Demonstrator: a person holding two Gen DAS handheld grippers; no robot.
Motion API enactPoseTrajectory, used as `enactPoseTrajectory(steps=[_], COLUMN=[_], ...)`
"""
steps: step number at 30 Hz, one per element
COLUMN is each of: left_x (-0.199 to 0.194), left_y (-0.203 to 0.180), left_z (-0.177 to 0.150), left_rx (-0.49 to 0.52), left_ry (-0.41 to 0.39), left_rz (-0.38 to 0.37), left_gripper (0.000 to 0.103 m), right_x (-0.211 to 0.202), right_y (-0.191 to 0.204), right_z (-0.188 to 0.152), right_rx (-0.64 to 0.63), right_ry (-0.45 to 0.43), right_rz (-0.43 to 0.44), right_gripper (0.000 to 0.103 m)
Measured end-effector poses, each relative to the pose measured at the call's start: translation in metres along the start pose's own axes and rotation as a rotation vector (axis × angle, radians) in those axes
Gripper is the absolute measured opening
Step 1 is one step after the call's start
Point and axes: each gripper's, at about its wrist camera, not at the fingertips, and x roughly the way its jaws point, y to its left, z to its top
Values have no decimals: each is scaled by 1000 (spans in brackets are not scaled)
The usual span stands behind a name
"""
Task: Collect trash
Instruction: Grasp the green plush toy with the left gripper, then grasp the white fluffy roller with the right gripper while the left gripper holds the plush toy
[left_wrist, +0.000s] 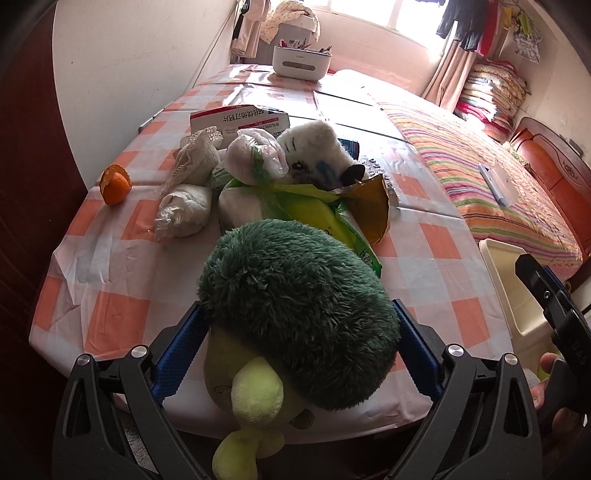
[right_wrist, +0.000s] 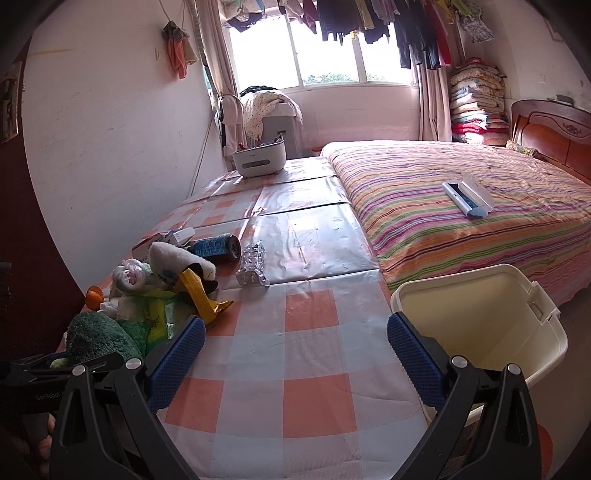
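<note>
A green broccoli plush (left_wrist: 295, 295) lies at the table's near edge, its pale stalk hanging over. My left gripper (left_wrist: 298, 304) stands open around it, the fur brushing both blue pads without being squeezed. Behind it lies a pile of trash: crumpled tissue (left_wrist: 183, 214), a green wrapper (left_wrist: 317, 210), a yellow wrapper (left_wrist: 373, 206), a wadded plastic bag (left_wrist: 255, 155) and an orange peel (left_wrist: 116, 183). My right gripper (right_wrist: 295, 319) is open over the checked tablecloth with nothing between its fingers. A cream bin (right_wrist: 461, 275) sits just to its right.
A white plush (left_wrist: 314, 147), a medicine box (left_wrist: 236, 118), a dark can (right_wrist: 216, 247) and a foil blister pack (right_wrist: 253, 266) lie farther back. A white caddy (right_wrist: 258, 158) stands at the far end. The striped bed (right_wrist: 461, 206) borders the table on the right, a wall on the left.
</note>
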Motion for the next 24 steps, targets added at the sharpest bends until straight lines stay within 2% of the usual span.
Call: enactPoseTrajectory(steps=[13,20,24], left_x=[-7,-22,-30], left_y=[6,3,-1], left_z=[-4,-5,-4], left_rx=[5,42,59], left_ry=[-38,-94,-115], left_rz=[-32,-27,-34], left_gripper=[75,73,73], right_x=[33,53,73], right_y=[24,45,63], right_z=[9,25,35], right_rx=[-36,-104,-185], right_ry=[36,12,18], right_rz=[126,236,300], right_gripper=[97,97,97])
